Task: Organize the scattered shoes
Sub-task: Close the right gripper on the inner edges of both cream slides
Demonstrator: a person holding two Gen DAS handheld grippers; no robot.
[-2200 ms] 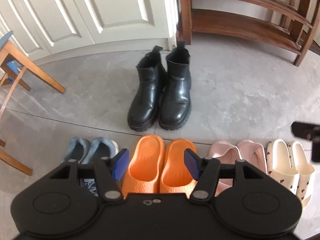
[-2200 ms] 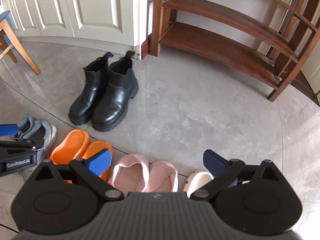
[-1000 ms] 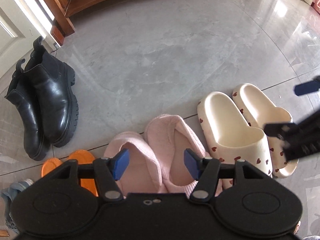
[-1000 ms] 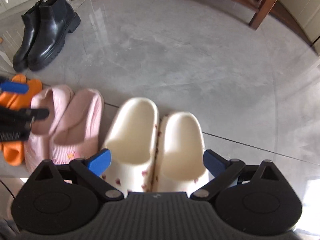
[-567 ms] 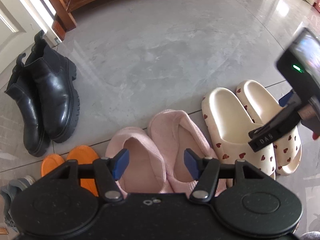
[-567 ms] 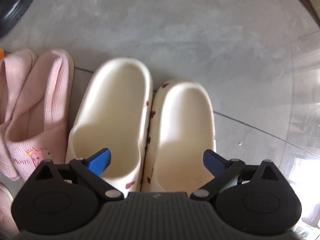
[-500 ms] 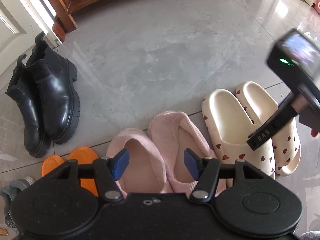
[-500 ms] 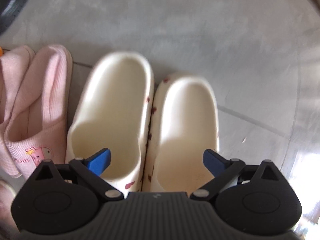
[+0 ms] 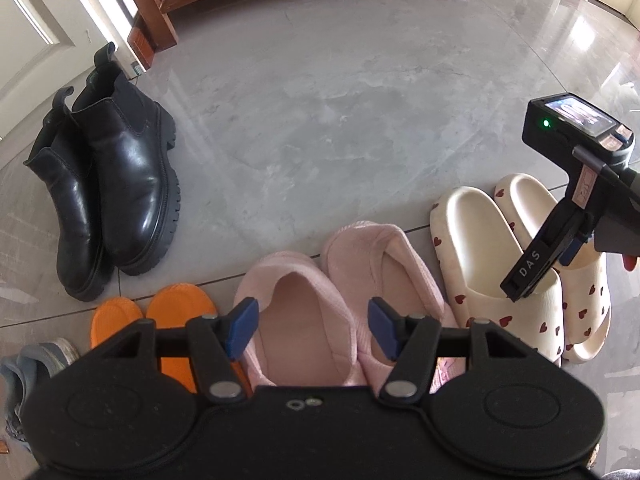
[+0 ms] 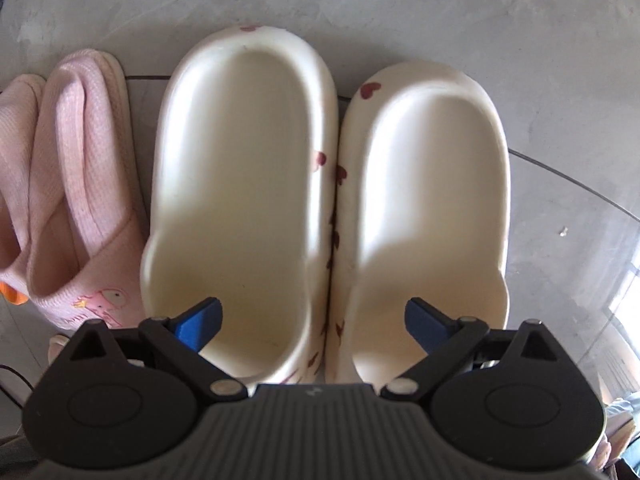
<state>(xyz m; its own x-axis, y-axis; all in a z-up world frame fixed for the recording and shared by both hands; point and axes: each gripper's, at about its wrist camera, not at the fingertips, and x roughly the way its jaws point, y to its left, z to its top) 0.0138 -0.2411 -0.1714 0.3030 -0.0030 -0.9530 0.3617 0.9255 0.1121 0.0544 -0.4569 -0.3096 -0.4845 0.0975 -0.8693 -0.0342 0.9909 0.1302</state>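
Note:
Two cream slippers with red hearts (image 10: 240, 168) lie side by side on the floor. My right gripper (image 10: 314, 320) hangs low over their heel ends with one blue pad inside each slipper and their touching inner walls between the pads. Its jaws are closing, and the pads are clear of the walls. In the left wrist view one of its black fingers (image 9: 528, 264) reaches down into the cream pair (image 9: 472, 240). My left gripper (image 9: 312, 328) stands open above the pink fabric slippers (image 9: 360, 256), holding nothing.
Black ankle boots (image 9: 120, 184) stand at the left, with orange slippers (image 9: 176, 308) and grey-blue sneakers (image 9: 28, 364) in the front row beside the pink pair. A wooden shoe rack (image 9: 156, 28) stands at the back. Bare grey floor tiles (image 9: 340, 100) lie between.
The left gripper swung from the orange slippers to the pink pair, then held still. The right gripper tipped downward and dropped onto the cream slippers, and its jaws have narrowed a little.

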